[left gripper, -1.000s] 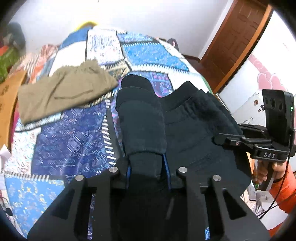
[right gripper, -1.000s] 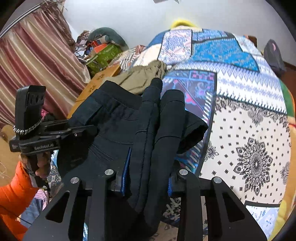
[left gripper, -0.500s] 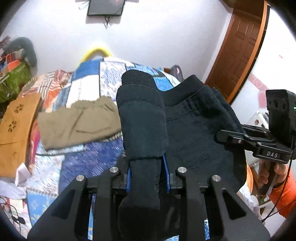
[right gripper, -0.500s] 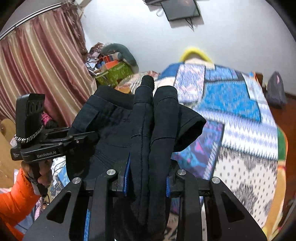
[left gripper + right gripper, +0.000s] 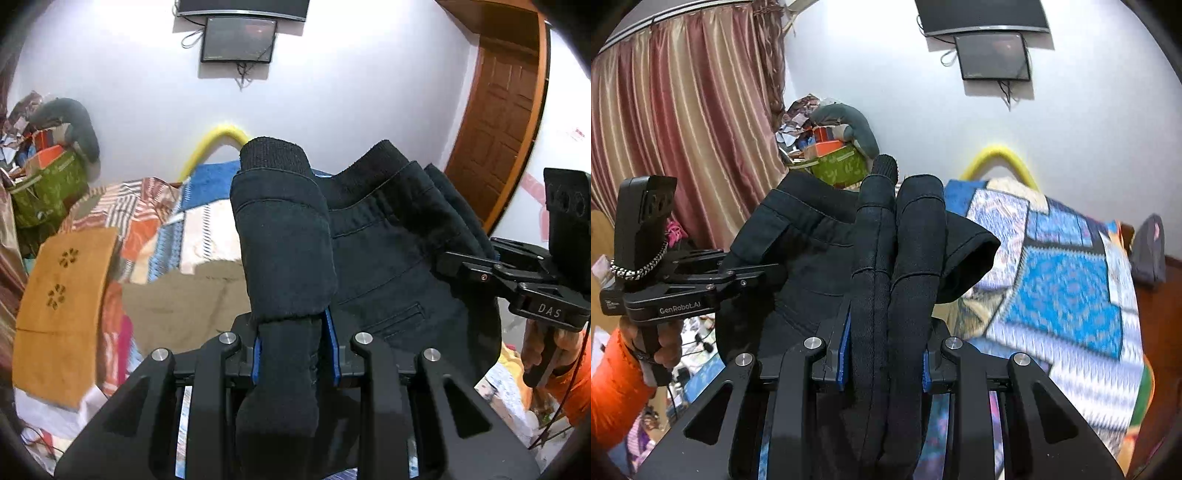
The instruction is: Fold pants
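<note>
White wall and a wall-mounted screen (image 5: 238, 38) now fill the upper view where the patchwork bedspread (image 5: 1067, 288) filled it a second ago: the black pants (image 5: 388, 251) have been lifted clear of the bed. Left gripper (image 5: 293, 347) and right gripper (image 5: 882, 354) each stay clamped on bunched fabric, jaws narrow. The fold is likely mid-carry, with the olive garment (image 5: 184, 299) lying below.

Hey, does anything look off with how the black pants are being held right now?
Nothing stands out. The left gripper and right gripper each clamp a bunched end of the black pants.
</note>
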Available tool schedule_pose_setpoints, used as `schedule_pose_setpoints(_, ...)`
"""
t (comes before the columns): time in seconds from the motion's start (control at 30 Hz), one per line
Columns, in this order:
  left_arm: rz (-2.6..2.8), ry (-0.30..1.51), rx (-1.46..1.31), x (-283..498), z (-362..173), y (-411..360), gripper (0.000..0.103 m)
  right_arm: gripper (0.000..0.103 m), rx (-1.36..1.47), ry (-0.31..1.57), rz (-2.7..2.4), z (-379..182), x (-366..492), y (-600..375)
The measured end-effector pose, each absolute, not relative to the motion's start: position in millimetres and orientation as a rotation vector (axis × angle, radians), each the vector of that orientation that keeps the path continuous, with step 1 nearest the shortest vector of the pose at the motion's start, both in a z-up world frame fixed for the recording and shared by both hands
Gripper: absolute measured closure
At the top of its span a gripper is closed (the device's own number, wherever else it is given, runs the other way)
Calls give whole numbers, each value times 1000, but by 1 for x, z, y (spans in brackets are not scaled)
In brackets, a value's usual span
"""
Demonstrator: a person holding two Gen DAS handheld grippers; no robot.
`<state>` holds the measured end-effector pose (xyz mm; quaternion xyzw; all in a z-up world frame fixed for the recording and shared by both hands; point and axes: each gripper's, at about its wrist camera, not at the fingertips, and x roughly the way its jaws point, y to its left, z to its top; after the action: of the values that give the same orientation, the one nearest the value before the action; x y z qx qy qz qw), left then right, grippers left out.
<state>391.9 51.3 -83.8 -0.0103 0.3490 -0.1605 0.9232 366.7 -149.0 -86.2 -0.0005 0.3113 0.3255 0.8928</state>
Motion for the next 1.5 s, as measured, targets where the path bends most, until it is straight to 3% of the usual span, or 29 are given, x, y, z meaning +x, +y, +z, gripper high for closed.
schedule_pose_setpoints(0.43,-258,729,-64,485,-122,104,77,78,-39,649,684,-108,442,-87)
schedule_pose_setpoints(0.87,-254,936,-142,574,-241,136,76,77,-96,803,666,-197,520,-47)
schedule_pose_setpoints(0.97,-249,980,-156,587,-264,141,70,76,-120,867,631,-227,535,-41)
schedule_pose_setpoints(1.13,-228,1018,-234,602,-282,154,55,64,-122,921,578,-253,550,-44)
schedule_pose_setpoints(1.33,-128,954,-127,583,-263,143,52,46,-155,939,528,-246,542,-51)
schedule_pose_setpoints(1.5,-97,915,-72,557,-236,139,52,40,-179,913,511,-230,525,-69)
